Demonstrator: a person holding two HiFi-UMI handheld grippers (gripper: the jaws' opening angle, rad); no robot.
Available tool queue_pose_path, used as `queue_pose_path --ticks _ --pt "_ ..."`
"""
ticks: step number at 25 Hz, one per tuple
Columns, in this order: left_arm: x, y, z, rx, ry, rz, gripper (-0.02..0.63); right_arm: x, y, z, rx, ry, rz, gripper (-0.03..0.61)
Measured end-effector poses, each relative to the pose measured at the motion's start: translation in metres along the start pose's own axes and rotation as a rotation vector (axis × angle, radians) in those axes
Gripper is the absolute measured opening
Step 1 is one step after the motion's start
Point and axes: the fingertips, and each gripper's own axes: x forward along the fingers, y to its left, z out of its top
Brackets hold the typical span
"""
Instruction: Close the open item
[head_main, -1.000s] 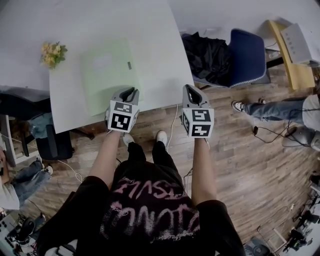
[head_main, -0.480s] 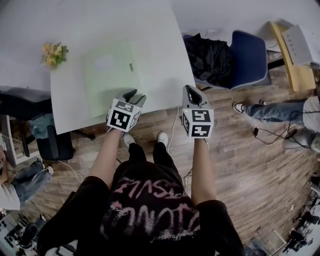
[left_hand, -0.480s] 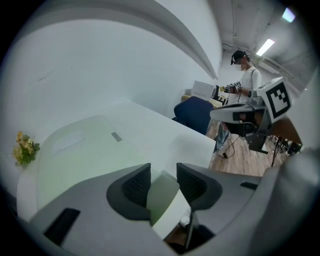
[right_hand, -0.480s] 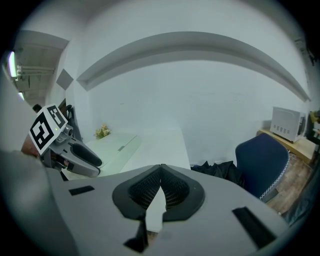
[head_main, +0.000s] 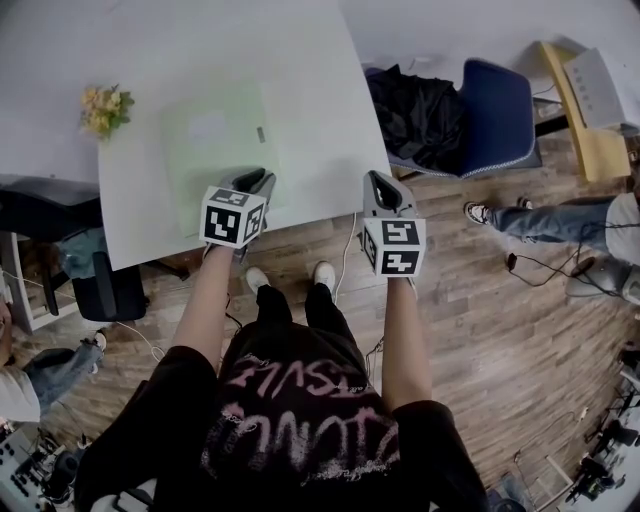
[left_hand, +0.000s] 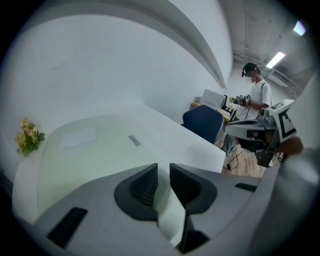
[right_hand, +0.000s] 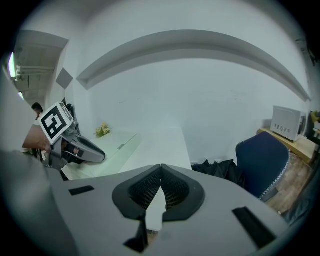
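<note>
A pale green folder (head_main: 215, 150) lies flat on the white table (head_main: 310, 80), cover down, with a small grey tab (head_main: 260, 133) near its right edge. My left gripper (head_main: 256, 180) hovers over the folder's near right corner. Its jaws are closing, a narrow gap still shows between the pads (left_hand: 145, 184), and nothing is between them. In the left gripper view the folder (left_hand: 90, 150) spreads out ahead of the left gripper (left_hand: 163, 175). My right gripper (head_main: 385, 182) is shut and empty at the table's front right corner, off the folder; its own view shows the right gripper (right_hand: 160, 172) with tips touching.
A small bunch of yellow flowers (head_main: 105, 107) sits at the table's left edge. A blue chair (head_main: 495, 110) with black clothing (head_main: 415, 115) stands right of the table. A person's legs (head_main: 545, 215) stretch across the wooden floor further right.
The left gripper has shifted left and slightly forward over the folder's near edge; its jaws spread wide half a second ago and have narrowed since. The right gripper has stayed put.
</note>
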Motion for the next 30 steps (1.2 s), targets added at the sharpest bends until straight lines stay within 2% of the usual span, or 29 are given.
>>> queue_pose_path --ticks 7,12,17,19,25,30 --pt "0.006 0.030 0.018 0.018 -0.019 0.057 0.066 0.003 -0.002 -0.002 0.005 0.015 -0.005 0.012" --pt "0.012 0.046 0.027 0.021 -0.017 0.081 0.025 0.008 -0.003 -0.005 0.009 0.028 -0.007 0.012" --pt "0.024 0.051 0.030 0.117 0.025 0.108 0.025 0.016 -0.006 -0.005 0.018 0.032 -0.007 0.012" --pt "0.026 0.051 0.031 0.128 0.032 0.104 0.025 0.020 -0.007 -0.004 0.022 0.034 -0.006 0.012" --pt "0.030 0.053 0.031 0.079 0.062 0.048 0.023 0.034 -0.003 -0.007 0.025 0.045 0.010 0.012" --pt "0.031 0.055 0.028 0.069 0.091 0.031 0.020 0.038 0.002 -0.009 0.025 0.056 0.015 0.012"
